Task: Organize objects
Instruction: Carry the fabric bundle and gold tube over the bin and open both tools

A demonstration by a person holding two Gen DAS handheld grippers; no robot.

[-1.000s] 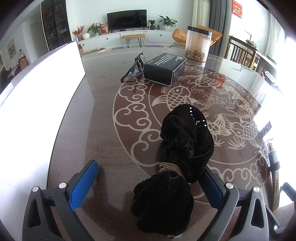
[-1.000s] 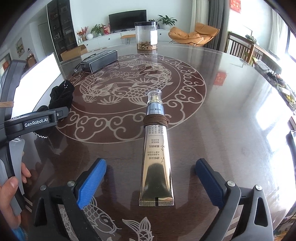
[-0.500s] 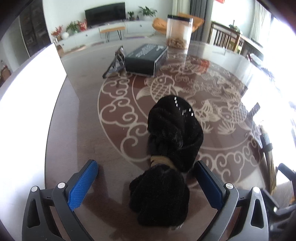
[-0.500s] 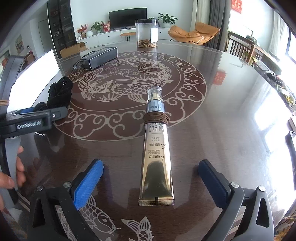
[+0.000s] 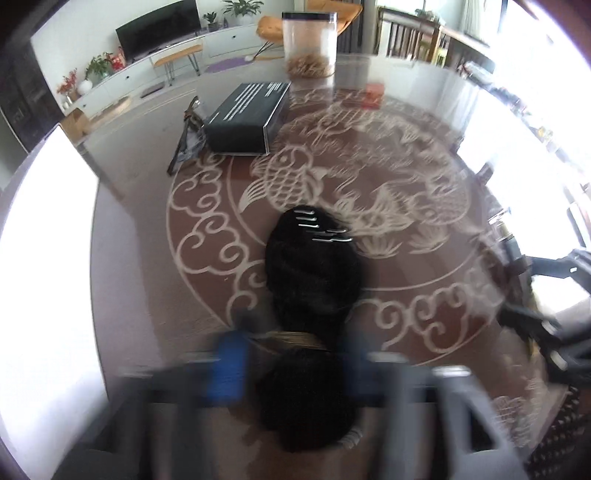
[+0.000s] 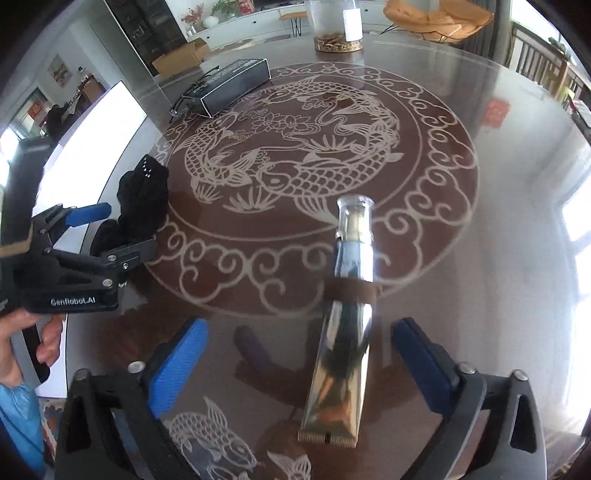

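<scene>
Closing your left gripper (image 5: 295,373) around the black cloth bundle (image 5: 314,280) and your right gripper (image 6: 299,358) toward the gold tube (image 6: 341,354), untouched, you've sorted nothing yet.

The round dark table (image 5: 125,295) carries a pale koi-and-cloud pattern (image 5: 284,177) across its middle. In the left wrist view a black box (image 5: 247,118) lies at about eleven o'clock, with a thin dark folded item (image 5: 186,140), possibly spectacles, just beside it on the nine o'clock side. A clear jar (image 5: 309,44) with brownish contents stands at twelve o'clock. Beyond the table, a television (image 5: 159,27) sits over a white cabinet (image 5: 229,40) at eleven o'clock; in the right wrist view an orange chair (image 6: 439,16) shows at one o'clock.
</scene>
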